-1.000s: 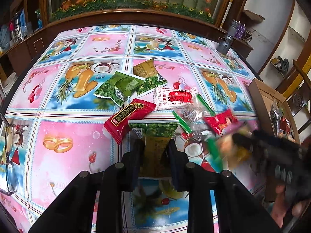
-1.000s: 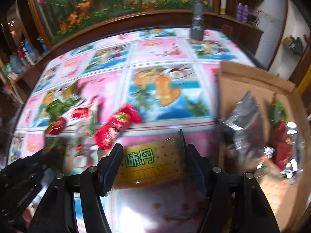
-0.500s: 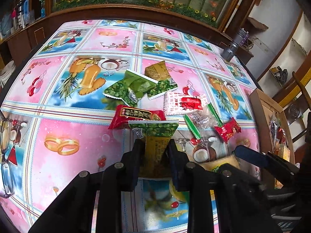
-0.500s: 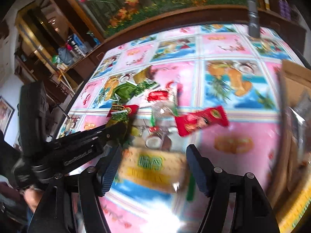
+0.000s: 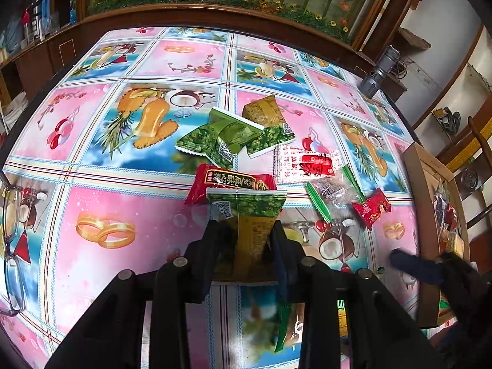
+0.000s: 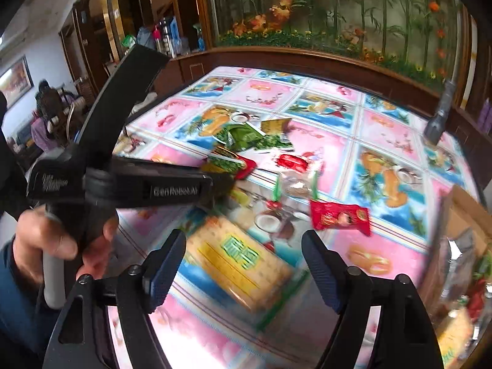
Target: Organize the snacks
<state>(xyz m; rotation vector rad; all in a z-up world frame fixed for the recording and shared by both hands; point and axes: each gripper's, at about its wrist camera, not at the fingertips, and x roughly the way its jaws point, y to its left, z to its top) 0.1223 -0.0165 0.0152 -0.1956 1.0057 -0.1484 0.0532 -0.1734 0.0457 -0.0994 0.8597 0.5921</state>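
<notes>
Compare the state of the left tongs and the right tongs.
The left tongs are shut on a green snack packet; the right tongs are spread wide, gripping nothing. The green snack packet stands between the left fingers; the yellow cracker packet lies blurred below the right ones. Both are black.

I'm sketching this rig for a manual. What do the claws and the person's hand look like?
Both claws are black plastic with silver pivot bolts. The right claw has dark blue ribbed pads. The left claw carries white "GenRobot.AI" lettering on its side and a pale grey handle. The left hand is bare, with a dark blue sleeve.
</notes>
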